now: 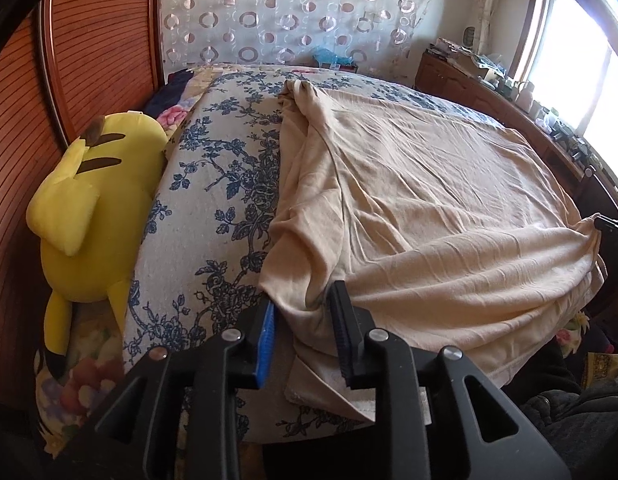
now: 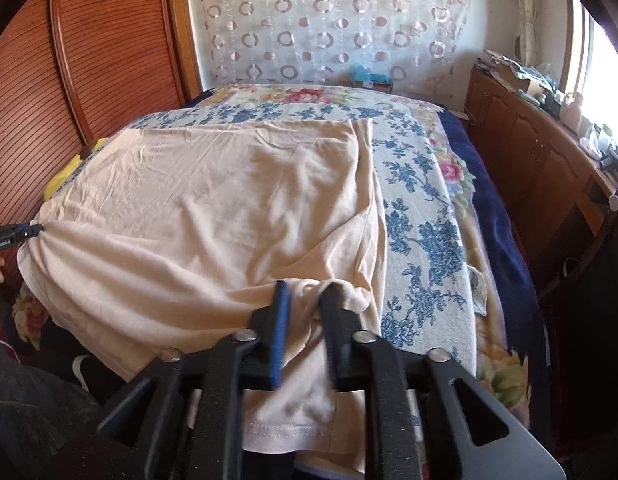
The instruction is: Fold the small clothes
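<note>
I see the bed [image 2: 425,216] filling most of both views, its blue-flowered cover running from centre to lower right in the right wrist view. The beige garment [image 2: 213,208] lies spread across it, centre frame. A yellow plush toy [image 1: 89,208] lies at the left edge of the left wrist view. My left gripper [image 1: 305,312], bottom centre, has its fingers clamped on the garment's bunched near edge; my right gripper [image 2: 305,308] likewise pinches a gathered fold

A home bedroom; a bed [image 2: 425,184] with floral covers, a yellow plush toy [image 1: 89,200] at left, wooden cabinets [image 2: 525,148] right, patterned curtain [image 2: 329,20] far.
</note>
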The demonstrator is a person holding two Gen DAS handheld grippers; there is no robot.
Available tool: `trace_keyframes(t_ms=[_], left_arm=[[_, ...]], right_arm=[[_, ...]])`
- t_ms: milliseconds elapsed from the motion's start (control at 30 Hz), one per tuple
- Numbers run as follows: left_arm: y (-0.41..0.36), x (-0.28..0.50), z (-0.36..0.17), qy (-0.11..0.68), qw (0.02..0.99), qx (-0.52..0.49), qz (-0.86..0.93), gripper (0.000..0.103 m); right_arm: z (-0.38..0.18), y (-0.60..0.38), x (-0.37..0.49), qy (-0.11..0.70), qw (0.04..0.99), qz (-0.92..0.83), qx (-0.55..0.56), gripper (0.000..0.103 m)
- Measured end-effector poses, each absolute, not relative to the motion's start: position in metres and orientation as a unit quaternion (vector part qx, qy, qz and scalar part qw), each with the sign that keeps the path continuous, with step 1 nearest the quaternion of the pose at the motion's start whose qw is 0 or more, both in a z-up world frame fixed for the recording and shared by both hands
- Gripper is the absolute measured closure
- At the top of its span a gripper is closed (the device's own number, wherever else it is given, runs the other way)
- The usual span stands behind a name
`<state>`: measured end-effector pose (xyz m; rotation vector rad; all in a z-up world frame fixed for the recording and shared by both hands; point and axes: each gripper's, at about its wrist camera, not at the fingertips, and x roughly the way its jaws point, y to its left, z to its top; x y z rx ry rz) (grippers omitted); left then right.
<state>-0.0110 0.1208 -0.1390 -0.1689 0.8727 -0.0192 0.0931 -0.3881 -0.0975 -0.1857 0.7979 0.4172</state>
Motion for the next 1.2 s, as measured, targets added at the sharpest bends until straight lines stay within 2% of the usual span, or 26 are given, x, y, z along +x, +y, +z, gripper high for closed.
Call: trace_keyframes(t_ms=[67, 133, 267, 367, 767, 800, 867, 933, 1200], left_arm=[[0.120, -0.011, -0.139, 0.421, 0.903, -0.081, -0.009, 0.078], [0.120, -0.010, -0.138, 0.422, 0.903, -0.080, -0.009, 0.078], [0.119, -0.010, -0.139, 0.426, 0.902, -0.069, -0.008, 0.076], [0.122, -0.011, -0.138, 0.431, 0.900, -0.068, -0.001, 0.069], [0.114, -0.007, -0.139, 0.421, 0.905, -0.069, -0.011, 0.069], [0.113, -0.006, -0.139, 0.419, 0.905, -0.069, -0.022, 0.071], [0.111, -0.005, -0.139, 0.419, 0.904, -0.075, -0.038, 0.090], [0.109, -0.003, -0.138, 0.416, 0.905, -0.079, -0.047, 0.097], [0.086, 0.008, -0.111, 0.367, 0.919, -0.101, -0.098, 0.099]], right_arm=[[-0.093, -0.390, 0.092, 0.381, 0.898, 0.201, -0.087, 0.061], [-0.088, -0.391, 0.090, 0.377, 0.901, 0.194, -0.087, 0.056], [-0.080, -0.389, 0.087, 0.366, 0.905, 0.200, -0.083, 0.053], [-0.081, -0.380, 0.087, 0.364, 0.903, 0.210, -0.088, 0.051], [-0.106, -0.331, 0.104, 0.363, 0.894, 0.246, -0.097, 0.049], [-0.111, -0.326, 0.106, 0.365, 0.892, 0.246, -0.100, 0.049], [-0.118, -0.321, 0.110, 0.371, 0.889, 0.248, -0.102, 0.049], [-0.128, -0.319, 0.114, 0.380, 0.884, 0.250, -0.102, 0.049], [-0.144, -0.327, 0.118, 0.402, 0.878, 0.243, -0.096, 0.049]])
